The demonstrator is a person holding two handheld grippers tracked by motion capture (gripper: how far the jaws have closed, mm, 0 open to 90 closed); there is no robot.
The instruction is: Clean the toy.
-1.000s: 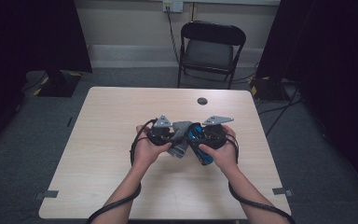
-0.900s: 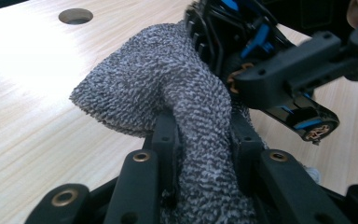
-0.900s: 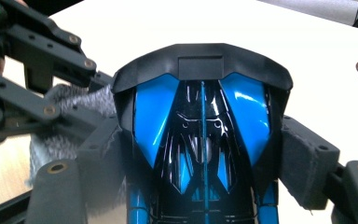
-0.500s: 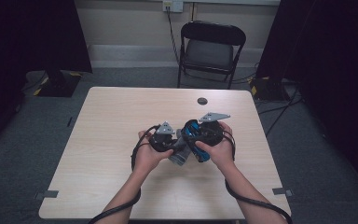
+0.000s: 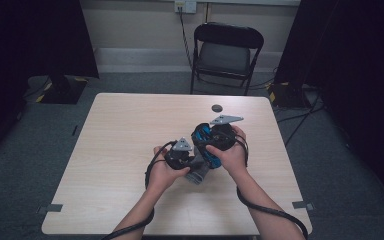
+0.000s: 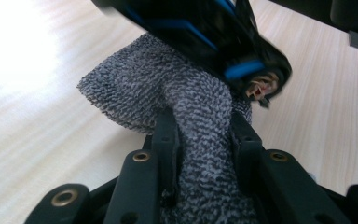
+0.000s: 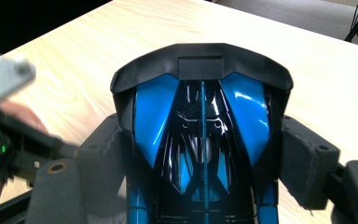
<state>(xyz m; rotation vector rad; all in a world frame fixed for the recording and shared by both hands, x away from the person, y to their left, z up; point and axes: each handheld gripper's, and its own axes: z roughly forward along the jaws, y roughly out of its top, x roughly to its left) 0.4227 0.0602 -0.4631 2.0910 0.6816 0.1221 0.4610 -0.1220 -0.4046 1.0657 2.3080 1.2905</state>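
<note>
The right tongs (image 7: 200, 154) clamp one glossy black-and-blue toy car (image 7: 200, 121) by its flanks, long axis running away from them. The left tongs (image 6: 205, 140) pinch one grey terry cloth (image 6: 168, 93) just under the car's body, above the pale wooden table (image 5: 130, 125). The cloth touches the car, so wiping probably comes next.

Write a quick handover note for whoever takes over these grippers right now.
Left gripper: shut on the grey cloth, pressed up against the car.
Right gripper: shut on the blue and black toy car, held above the table.
Done: car and cloth both gripped and brought together.
Left: probably wiping the car's body with the cloth, then setting both down.
</note>
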